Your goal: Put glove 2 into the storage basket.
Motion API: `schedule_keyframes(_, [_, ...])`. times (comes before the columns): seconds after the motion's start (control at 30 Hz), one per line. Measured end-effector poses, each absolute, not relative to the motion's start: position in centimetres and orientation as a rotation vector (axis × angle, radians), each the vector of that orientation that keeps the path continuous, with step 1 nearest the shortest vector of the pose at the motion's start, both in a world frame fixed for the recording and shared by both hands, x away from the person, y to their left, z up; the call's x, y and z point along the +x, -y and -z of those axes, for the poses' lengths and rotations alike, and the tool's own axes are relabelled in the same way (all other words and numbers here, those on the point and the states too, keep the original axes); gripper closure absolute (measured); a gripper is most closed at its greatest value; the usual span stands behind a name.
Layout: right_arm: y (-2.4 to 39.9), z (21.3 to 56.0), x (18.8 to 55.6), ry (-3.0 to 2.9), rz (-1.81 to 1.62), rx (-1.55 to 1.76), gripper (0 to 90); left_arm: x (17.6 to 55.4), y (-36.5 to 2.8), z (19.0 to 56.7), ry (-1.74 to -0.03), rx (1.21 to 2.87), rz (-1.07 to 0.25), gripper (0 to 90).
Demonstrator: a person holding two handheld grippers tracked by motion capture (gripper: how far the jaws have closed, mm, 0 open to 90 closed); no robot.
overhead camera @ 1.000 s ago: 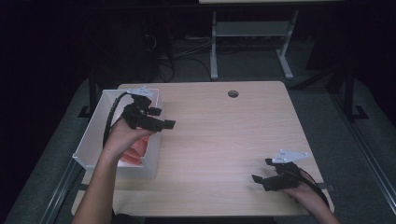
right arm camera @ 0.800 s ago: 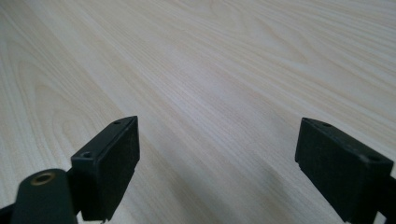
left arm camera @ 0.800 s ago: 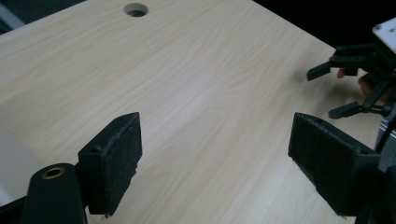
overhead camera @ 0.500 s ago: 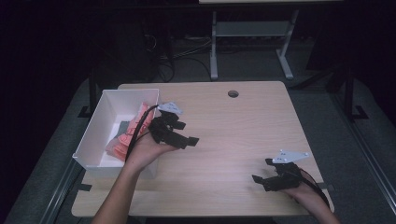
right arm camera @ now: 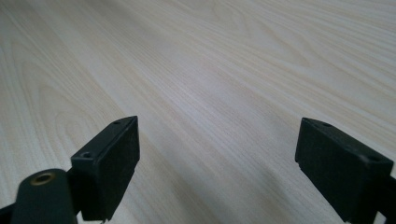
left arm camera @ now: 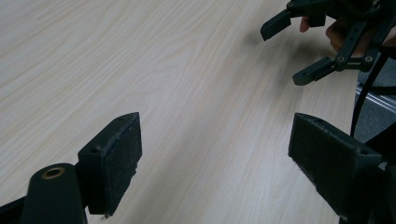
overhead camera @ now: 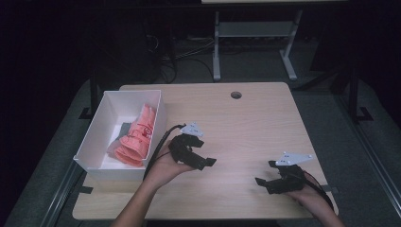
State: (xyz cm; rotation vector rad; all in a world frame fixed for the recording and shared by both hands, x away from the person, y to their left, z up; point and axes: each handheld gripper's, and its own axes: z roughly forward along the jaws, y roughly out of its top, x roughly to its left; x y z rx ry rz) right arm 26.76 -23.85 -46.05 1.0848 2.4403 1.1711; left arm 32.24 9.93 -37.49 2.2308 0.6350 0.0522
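Left hand-held gripper (overhead camera: 201, 160): jaws stand wide apart with nothing between them; in the left gripper view only bare wood lies between the two black pads (left arm camera: 114, 158). It sits low over the light wooden worktop (overhead camera: 246, 123), left of centre, jaws pointing right and toward the near edge.

Right hand-held gripper (overhead camera: 265, 182): at the near right of the worktop, jaws likewise spread and empty; the right gripper view shows plain wood grain between its pads (right arm camera: 112, 163). Its jaws point left, toward the other hand-held gripper, which sees it at far right (left arm camera: 299, 51).

Moving outward: the orange-pink folded fabric item with red markings (overhead camera: 137, 137) lies inside the white rectangular open box (overhead camera: 94, 137) at the left edge of the worktop. It rests against the box's right wall, partly over a dark grey flat piece (overhead camera: 124, 128) on the box floor.

Key relation: the fabric item lies just left of the left hand-held gripper, with the box wall between them; the left hand is clearly the nearer one, the right well apart. The item's long axis runs near-to-far, roughly along the box's long side, its narrower end pointing far and slightly right, the broader layered end toward the near left.

Judgement: the left jaws face away from the box, so any return to the item calls for turning back left.
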Motion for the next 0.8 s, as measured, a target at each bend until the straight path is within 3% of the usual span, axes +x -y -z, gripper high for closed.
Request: schedule_keyframes(0.8, [23.9, 46.2, 26.8, -2.449, -1.161, 1.077, 13.6, 31.2, -8.8, 42.4, -0.610, 2.288, -0.050, 17.0])
